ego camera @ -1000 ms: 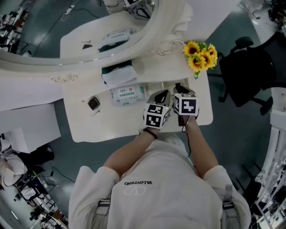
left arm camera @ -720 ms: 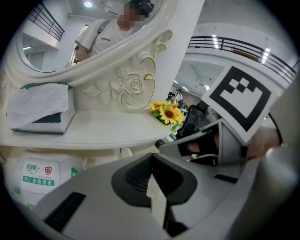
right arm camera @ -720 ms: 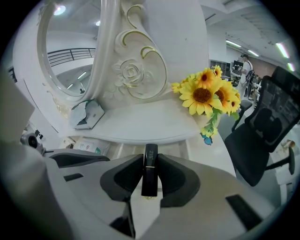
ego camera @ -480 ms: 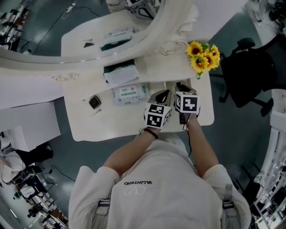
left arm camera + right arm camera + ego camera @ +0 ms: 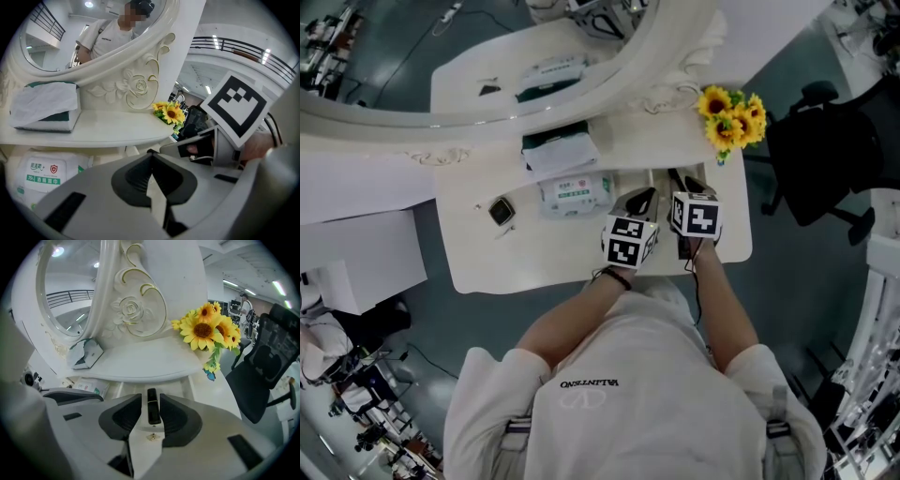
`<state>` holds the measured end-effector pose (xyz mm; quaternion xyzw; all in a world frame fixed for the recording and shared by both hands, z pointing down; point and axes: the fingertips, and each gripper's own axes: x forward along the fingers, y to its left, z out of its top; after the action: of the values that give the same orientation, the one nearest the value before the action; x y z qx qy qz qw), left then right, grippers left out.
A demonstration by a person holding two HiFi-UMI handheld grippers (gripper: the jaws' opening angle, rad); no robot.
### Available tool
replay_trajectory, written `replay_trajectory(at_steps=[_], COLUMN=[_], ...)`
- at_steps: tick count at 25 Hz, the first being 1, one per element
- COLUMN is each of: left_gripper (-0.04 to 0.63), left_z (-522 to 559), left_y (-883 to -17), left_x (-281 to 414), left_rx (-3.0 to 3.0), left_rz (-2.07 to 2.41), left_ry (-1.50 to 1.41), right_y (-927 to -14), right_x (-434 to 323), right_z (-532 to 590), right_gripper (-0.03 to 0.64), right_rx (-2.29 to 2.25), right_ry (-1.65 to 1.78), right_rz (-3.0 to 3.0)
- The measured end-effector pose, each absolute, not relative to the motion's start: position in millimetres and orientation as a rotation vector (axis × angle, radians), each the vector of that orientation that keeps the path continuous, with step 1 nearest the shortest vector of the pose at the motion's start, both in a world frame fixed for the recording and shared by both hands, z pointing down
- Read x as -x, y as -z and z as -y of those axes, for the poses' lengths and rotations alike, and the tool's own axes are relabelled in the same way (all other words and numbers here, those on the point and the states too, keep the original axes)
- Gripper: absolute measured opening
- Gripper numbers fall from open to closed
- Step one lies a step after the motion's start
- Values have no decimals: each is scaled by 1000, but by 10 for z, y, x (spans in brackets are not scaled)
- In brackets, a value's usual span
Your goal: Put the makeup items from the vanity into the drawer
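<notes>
Yellow sunflowers (image 5: 731,117) at the cream tabletop (image 5: 544,253)'s back right corner, glossy black tube (image 5: 153,406), white wipes pack (image 5: 574,194) printed green mid-tabletop.

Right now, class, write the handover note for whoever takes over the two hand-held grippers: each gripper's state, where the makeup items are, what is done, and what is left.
Left hand-held gripper: jaws together, empty, close beside the right one.
Right hand-held gripper: jaws opening, with a slim black tube between them. The pads are not pressing it, and it sits over what looks like an open drawer.
Done: the tube appears to be going into the drawer.
Left: a small dark square item lies on the left of the vanity top and is probably next. The wipes pack and tissue box likely stay.
</notes>
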<state>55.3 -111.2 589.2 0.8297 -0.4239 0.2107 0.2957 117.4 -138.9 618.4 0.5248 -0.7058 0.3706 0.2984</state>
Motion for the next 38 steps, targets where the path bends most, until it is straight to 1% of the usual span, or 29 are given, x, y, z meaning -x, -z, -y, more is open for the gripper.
replay_trajectory(at_steps=[3, 10, 13, 15, 18, 22, 25, 30, 38], left_gripper=[0, 0, 0, 0, 0, 0, 0, 0, 0], left_z=[1100, 1073, 1041, 1015, 990, 924, 882, 871, 748], left_y=[-5887, -5829, -5814, -5799, -5767, -5693, -5528, -5169, -4411], left_x=[-535, -507, -487, -479, -465, -397, -243, 219, 827], left_rx=[-2208, -2222, -2228, -2231, -2238, -2246, -2269, -2363, -2529], left_rz=[1127, 1124, 1122, 1120, 1128, 1142, 1177, 1327, 1538], left_ry=[-557, -532, -532, -531, -523, -504, -472, -479, -328], right_y=[-6179, -6163, -6120, -6054, -5989, -5902, -5774, -5403, -4579], right_x=[-1168, -1216, -1228, -1249, -1254, -1223, -1188, -1145, -1115], right_z=[1375, 1291, 1254, 1248, 1226, 1162, 1136, 1138, 1119], right_gripper=[147, 147, 120, 66, 12, 9, 9, 9, 9], right_rx=[-1391, -1431, -1462, -1492, -1501, -1499, -1504, -1518, -1594], right_ry=[-978, -979, -964, -925, -895, -888, -872, -805, -550], right_rz=[1878, 1879, 1889, 1894, 1899, 1925, 1978, 2136, 2424])
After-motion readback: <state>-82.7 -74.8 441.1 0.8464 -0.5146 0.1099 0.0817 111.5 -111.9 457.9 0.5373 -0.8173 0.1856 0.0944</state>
